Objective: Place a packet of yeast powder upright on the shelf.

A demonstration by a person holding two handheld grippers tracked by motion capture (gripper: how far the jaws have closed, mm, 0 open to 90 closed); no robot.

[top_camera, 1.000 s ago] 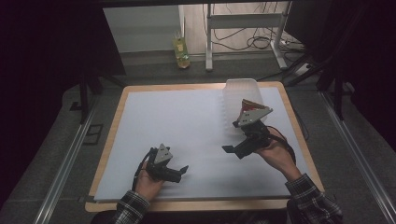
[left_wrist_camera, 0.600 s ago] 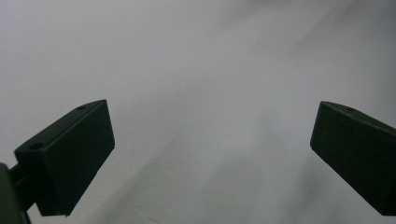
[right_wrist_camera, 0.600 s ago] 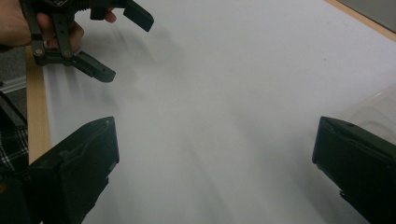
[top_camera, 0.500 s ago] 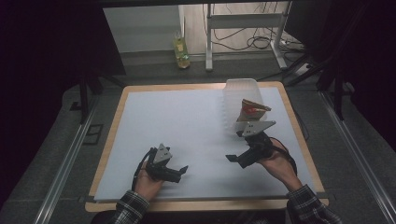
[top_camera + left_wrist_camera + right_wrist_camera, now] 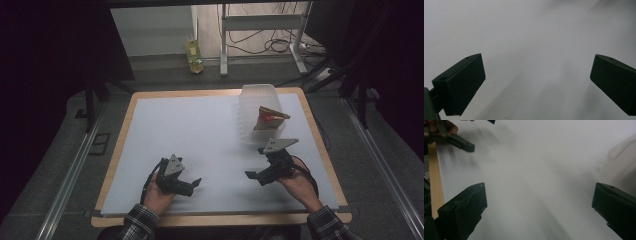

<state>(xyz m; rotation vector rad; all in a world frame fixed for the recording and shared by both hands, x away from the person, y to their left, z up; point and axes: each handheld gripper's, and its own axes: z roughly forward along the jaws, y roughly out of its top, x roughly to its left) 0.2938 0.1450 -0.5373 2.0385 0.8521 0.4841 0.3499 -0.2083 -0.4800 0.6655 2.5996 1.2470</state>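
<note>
Both tongs are wide open and holding nothing: left tongs (image 5: 192, 184) low over the desk (image 5: 200, 135), right tongs (image 5: 254, 176) near the clear plastic bin (image 5: 250, 107) holding a snack packet (image 5: 270, 118).

Black tools (image 5: 197, 182), white table (image 5: 200, 130), packet (image 5: 270, 119) seemingly brown and red.

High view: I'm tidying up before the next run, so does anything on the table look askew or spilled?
Nothing is spilled. The snack packet stands tilted in the clear plastic bin. Both grippers, left and right, are open and empty.
</note>
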